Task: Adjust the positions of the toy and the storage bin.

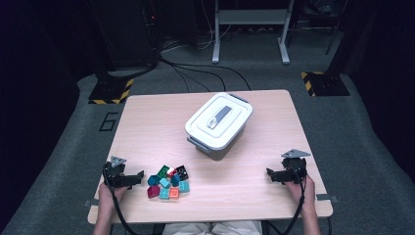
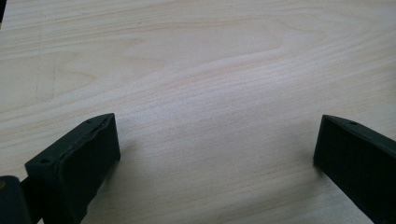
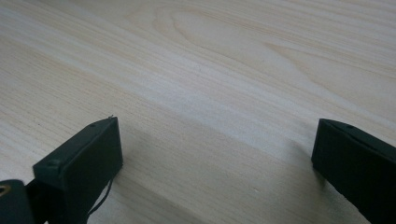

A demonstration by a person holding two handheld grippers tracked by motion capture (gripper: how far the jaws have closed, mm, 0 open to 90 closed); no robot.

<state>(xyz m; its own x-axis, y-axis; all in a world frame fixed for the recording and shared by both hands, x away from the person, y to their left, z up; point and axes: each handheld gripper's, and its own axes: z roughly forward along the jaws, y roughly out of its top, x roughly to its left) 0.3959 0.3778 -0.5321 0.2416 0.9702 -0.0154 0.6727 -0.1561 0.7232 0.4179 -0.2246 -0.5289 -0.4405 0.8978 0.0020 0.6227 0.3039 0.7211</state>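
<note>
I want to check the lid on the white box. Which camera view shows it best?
The high view: the white box sits mid-table, its lid apparently closed, grey handle on top. The left and right gripper views look at bare table between open jaws, so they tell nothing about it.

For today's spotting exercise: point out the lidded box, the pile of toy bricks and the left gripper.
Lidded box (image 1: pixel 219 121), high view: on its white lid.
Pile of toy bricks (image 1: pixel 169 182), high view: on a brick in the pile's middle.
Left gripper (image 1: pixel 140 174), high view: between its open jaw tips.
</note>
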